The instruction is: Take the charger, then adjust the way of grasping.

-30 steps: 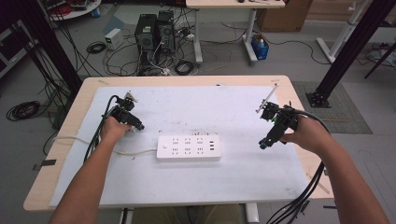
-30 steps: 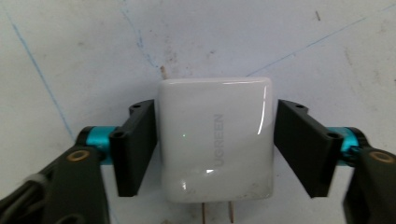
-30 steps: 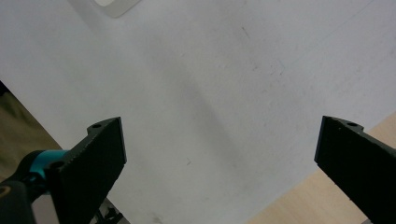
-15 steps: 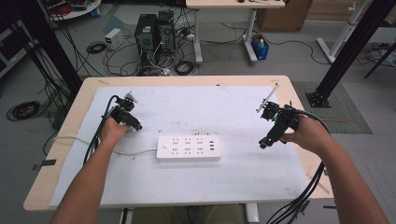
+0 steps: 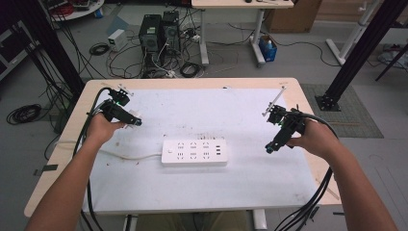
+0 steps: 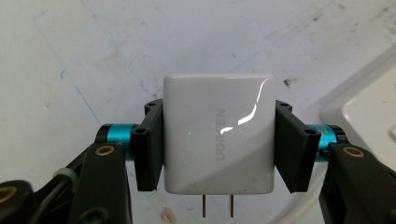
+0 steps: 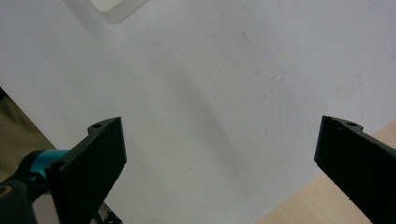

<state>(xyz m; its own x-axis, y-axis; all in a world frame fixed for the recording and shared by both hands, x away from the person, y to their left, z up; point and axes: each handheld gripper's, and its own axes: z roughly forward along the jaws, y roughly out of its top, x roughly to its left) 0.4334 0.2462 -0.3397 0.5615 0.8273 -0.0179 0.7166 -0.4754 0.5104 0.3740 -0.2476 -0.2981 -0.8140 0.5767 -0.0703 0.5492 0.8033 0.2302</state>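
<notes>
The left gripper [image 5: 136,122] stood to the left of the white power strip [image 5: 194,152] and a little beyond it, over the white table mat [image 5: 202,110], held in the person's left hand [image 5: 103,129]. Its jaws had just been closing, and they pressed on the two flat sides of a white wall charger [image 6: 217,133]. In the left gripper view [image 6: 217,140] the charger sat squarely between the black pads [image 6: 149,144], its glossy face toward the camera, grey lettering running along that face, and two metal prongs [image 6: 217,206] sticking out of its lower edge toward the bottom of the view. The charger hung clear of the mat beneath it, and a corner of the power strip [image 6: 369,112] showed at the right edge of that view. In the high view the charger [image 5: 132,117] was a small pale block at the gripper's tip, apart from the strip.

The power strip lay flat near the middle of the mat, its rows of sockets facing up, and its white cord [image 5: 130,156] ran off to the left from its left end, toward the left forearm.

To the right of the power strip, well apart from it, the right gripper [image 5: 270,148] was held in the right hand [image 5: 315,139] with its tip pointing down toward the mat. In the right gripper view [image 7: 224,154] its jaws stood wide apart with nothing between them, bare mat under them; a corner of the power strip [image 7: 116,9] showed at the top, and the wooden table edge [image 7: 299,205] at the lower right.
</notes>
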